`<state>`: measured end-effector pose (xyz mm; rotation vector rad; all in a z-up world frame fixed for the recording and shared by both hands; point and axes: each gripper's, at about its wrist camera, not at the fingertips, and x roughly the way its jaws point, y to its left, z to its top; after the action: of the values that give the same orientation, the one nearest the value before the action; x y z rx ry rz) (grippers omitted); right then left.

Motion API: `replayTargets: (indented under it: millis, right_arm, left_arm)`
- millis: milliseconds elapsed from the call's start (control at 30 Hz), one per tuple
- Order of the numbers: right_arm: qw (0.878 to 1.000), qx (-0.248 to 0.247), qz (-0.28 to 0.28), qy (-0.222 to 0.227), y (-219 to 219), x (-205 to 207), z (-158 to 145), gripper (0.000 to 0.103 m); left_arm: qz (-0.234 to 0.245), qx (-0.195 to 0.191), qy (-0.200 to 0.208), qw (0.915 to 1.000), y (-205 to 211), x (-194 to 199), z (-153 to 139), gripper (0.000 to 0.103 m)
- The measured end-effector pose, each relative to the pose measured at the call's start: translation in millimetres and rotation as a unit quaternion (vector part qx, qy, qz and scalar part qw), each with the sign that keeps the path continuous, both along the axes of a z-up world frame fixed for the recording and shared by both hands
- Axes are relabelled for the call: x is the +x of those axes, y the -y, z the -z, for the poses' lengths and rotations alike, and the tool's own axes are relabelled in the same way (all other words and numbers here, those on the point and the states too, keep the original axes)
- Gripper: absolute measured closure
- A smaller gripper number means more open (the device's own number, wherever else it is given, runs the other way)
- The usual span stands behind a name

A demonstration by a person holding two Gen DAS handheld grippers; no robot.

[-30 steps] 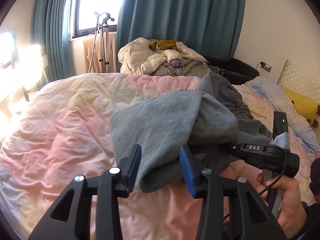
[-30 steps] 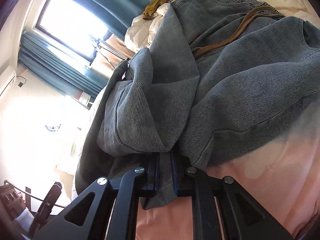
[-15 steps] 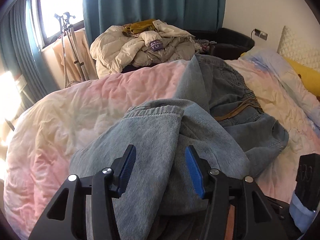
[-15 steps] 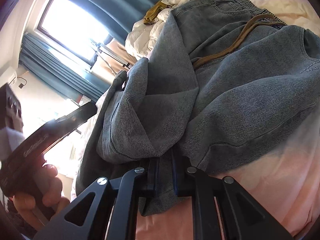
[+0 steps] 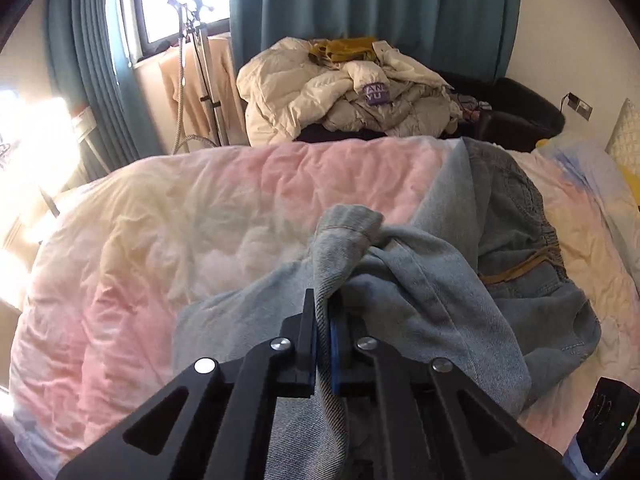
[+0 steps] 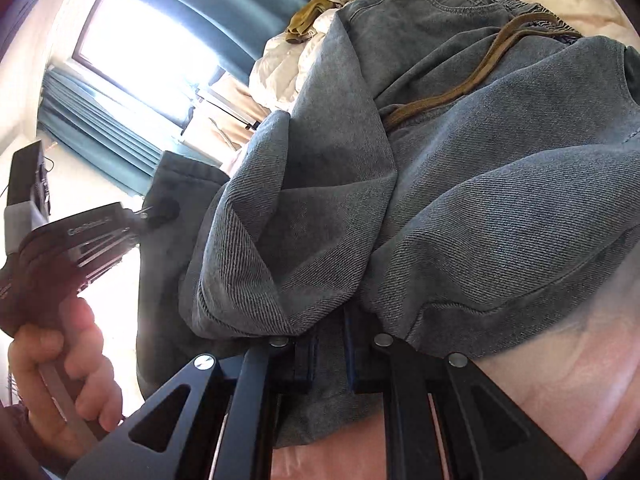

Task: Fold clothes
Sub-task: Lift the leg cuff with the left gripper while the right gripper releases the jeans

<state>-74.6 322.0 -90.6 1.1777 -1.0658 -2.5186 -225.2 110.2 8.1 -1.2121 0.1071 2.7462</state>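
Note:
Grey-blue denim jeans (image 5: 472, 264) with a brown drawstring (image 5: 520, 268) lie bunched on the pink and cream duvet (image 5: 168, 240). My left gripper (image 5: 323, 312) is shut on a hemmed fold of the jeans, which stands up between its fingers. My right gripper (image 6: 329, 352) is shut on another edge of the jeans (image 6: 460, 184), low over the duvet; its fingertips are buried in the cloth. The left gripper's body and the hand holding it (image 6: 60, 344) show at the left of the right wrist view.
A pile of cream jackets (image 5: 344, 92) lies on a dark couch (image 5: 516, 116) behind the bed. A metal stand (image 5: 200, 64) is by the window with teal curtains (image 5: 360, 8). Pillows (image 5: 624, 148) sit at the right. The right gripper's body (image 5: 608, 428) shows at lower right.
My left gripper was open around the jeans' leg and has closed on a fold of it. The right gripper has stayed shut on the jeans, barely moving.

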Motion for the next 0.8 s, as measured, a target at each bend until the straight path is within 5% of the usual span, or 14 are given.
replayTargets:
  millis: [200, 367, 567, 800]
  right_arm:
    - [1.000, 0.009, -0.002, 0.000, 7.2, -5.5, -3.2, 0.091]
    - [1.000, 0.015, 0.001, -0.002, 5.1, 3.5, -11.3, 0.091]
    - [0.999, -0.028, 0.035, -0.001, -9.8, 23.1, -5.8, 0.091]
    - [0.988, -0.111, 0.110, 0.011, -64.7, 43.1, 0.4, 0.091]
  left_arm:
    - [-0.085, 0.040, -0.068, 0.9932, 99.5, 31.3, -53.8, 0.099]
    - [-0.183, 0.078, -0.088, 0.9761, 200.8, 61.0, -68.0, 0.099]
    - [-0.299, 0.170, -0.068, 0.9364, 296.0, 102.1, -25.2, 0.099]
    - [-0.367, 0.210, -0.024, 0.9060, 323.7, 124.3, 40.4, 0.099]
